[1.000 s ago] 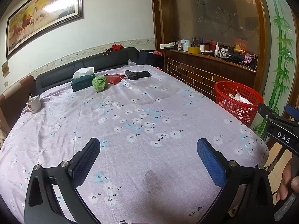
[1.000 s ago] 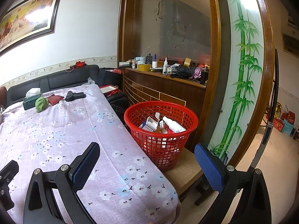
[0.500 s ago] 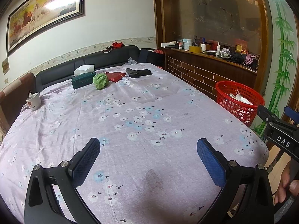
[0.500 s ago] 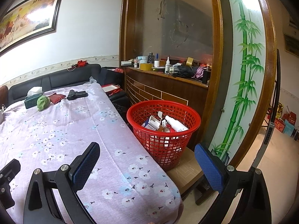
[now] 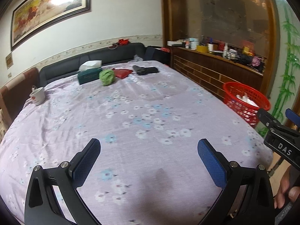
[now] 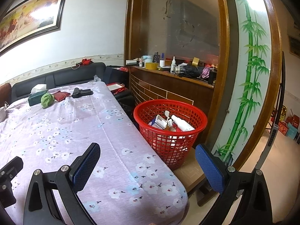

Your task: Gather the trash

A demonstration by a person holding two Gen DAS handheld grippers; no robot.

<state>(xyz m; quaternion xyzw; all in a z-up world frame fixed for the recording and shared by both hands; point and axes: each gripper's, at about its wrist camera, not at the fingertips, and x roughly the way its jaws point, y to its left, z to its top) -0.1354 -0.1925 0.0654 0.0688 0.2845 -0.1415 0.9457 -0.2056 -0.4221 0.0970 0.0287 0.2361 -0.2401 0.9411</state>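
A red mesh basket [image 6: 169, 131] stands on a low wooden stool beside the table's right edge, holding boxes and a white bottle; the left wrist view has the basket [image 5: 245, 98] at far right. My right gripper [image 6: 148, 162] is open and empty, over the table's near right corner, short of the basket. My left gripper [image 5: 149, 158] is open and empty above the floral tablecloth [image 5: 131, 121] near the front edge. At the far end of the table lie a green crumpled ball [image 5: 106, 76], a red pouch [image 5: 122, 72] and a black object [image 5: 145, 70].
A green tissue box [image 5: 89, 75] and a white mug [image 5: 37, 96] sit at the far left of the table. A dark sofa [image 5: 93, 59] runs behind. A cluttered wooden counter [image 6: 168, 71] stands right of the table. A hand [image 5: 286, 189] holds the other gripper's handle.
Both grippers have drifted slightly; the left view has tilted a little toward the table's far end. Both stay open and empty, and nothing on the table has moved.
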